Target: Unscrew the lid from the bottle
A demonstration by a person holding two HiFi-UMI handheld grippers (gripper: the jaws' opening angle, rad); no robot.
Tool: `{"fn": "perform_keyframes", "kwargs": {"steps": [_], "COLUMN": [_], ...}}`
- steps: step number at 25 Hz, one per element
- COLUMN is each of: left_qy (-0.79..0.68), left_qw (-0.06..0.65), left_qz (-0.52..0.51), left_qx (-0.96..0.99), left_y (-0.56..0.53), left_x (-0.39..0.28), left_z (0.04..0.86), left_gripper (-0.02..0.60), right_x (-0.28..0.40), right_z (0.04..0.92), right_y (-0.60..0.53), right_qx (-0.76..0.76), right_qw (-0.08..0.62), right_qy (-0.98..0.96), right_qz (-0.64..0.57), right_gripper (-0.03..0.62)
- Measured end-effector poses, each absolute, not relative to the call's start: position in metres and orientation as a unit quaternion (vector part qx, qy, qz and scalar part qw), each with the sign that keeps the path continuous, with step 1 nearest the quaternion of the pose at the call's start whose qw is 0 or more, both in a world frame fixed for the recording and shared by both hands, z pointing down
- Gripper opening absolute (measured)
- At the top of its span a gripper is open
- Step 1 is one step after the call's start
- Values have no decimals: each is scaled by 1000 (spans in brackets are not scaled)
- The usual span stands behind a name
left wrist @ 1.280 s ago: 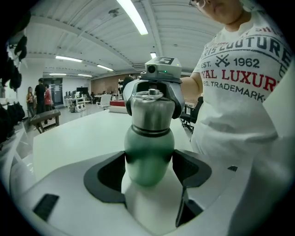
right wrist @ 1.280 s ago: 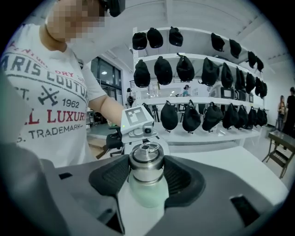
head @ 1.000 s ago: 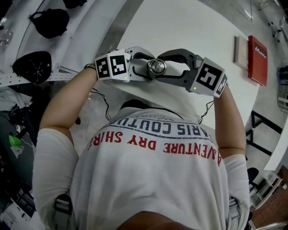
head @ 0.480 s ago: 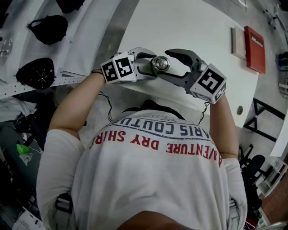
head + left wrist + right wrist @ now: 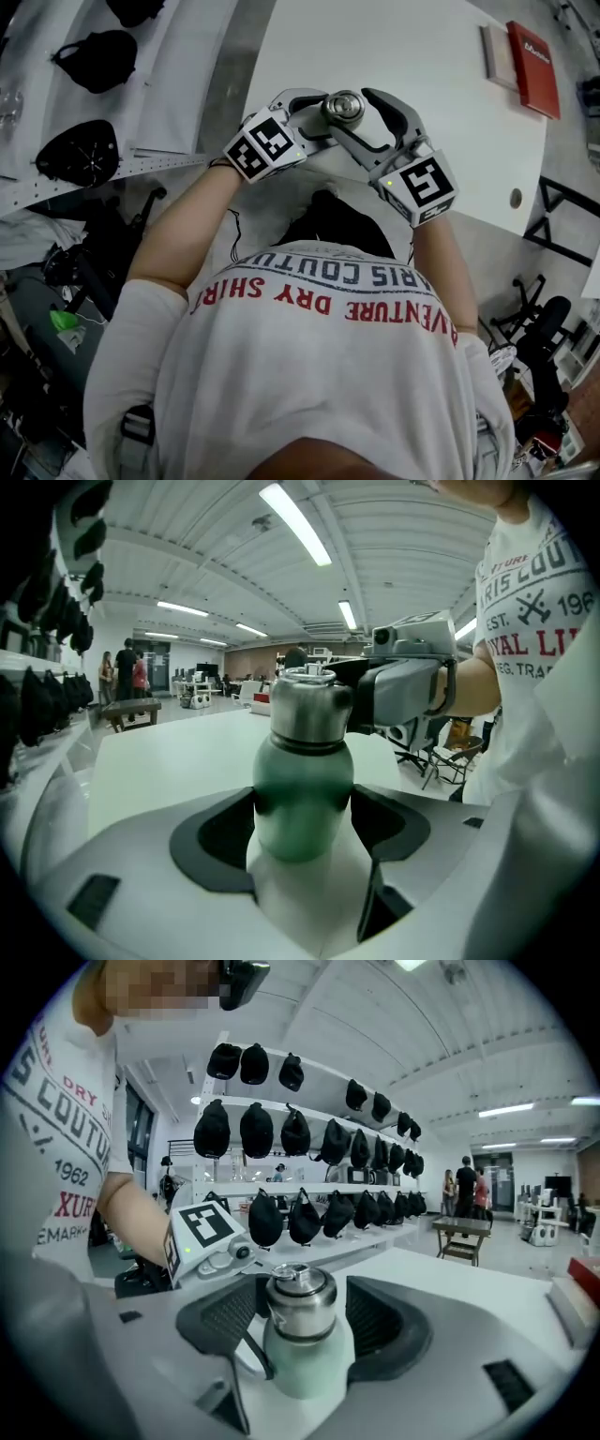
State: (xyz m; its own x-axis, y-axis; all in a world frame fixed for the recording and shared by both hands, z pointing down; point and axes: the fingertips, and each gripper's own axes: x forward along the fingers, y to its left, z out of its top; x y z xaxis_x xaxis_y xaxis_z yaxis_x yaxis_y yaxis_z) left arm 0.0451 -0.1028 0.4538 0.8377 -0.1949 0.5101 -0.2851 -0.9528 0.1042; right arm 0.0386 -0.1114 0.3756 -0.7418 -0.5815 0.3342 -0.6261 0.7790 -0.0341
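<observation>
White table [image 5: 403, 56] is stretching away behind the bottle [image 5: 302, 799], which is being held up near the table's near edge. Re-gripping well is, I judge, calling for closing squarely on the steel lid [image 5: 300, 1297], then twisting about the bottle's axis while the body is being kept from turning. Left gripper [image 5: 302, 829] is clamping the green body. Right gripper [image 5: 302, 1321] is standing wide, its jaws having just been opening; the lid is sitting between them, untouched.

Pale green bottle [image 5: 302, 799], silver lid [image 5: 309, 710] (brushed steel), white table [image 5: 422, 56], red box [image 5: 534, 61]
</observation>
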Motion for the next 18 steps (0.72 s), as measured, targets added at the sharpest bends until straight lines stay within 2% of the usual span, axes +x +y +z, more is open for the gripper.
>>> {"fn": "perform_keyframes", "kwargs": {"steps": [5, 8, 18], "left_qy": [-158, -164, -155], "left_qw": [97, 96, 86], "left_qz": [233, 232, 243], "left_qx": [955, 954, 954], "left_y": [-104, -103, -104], "left_x": [48, 49, 47], "left_z": [452, 452, 453], "left_gripper": [337, 337, 336], "right_x": [37, 41, 40], "right_z": [384, 382, 383], "right_y": [-110, -111, -112], "right_qx": [369, 391, 382], "right_qw": [161, 158, 168], "right_qy": [-913, -905, -907], "right_qz": [67, 63, 51], "right_gripper": [281, 244, 239]}}
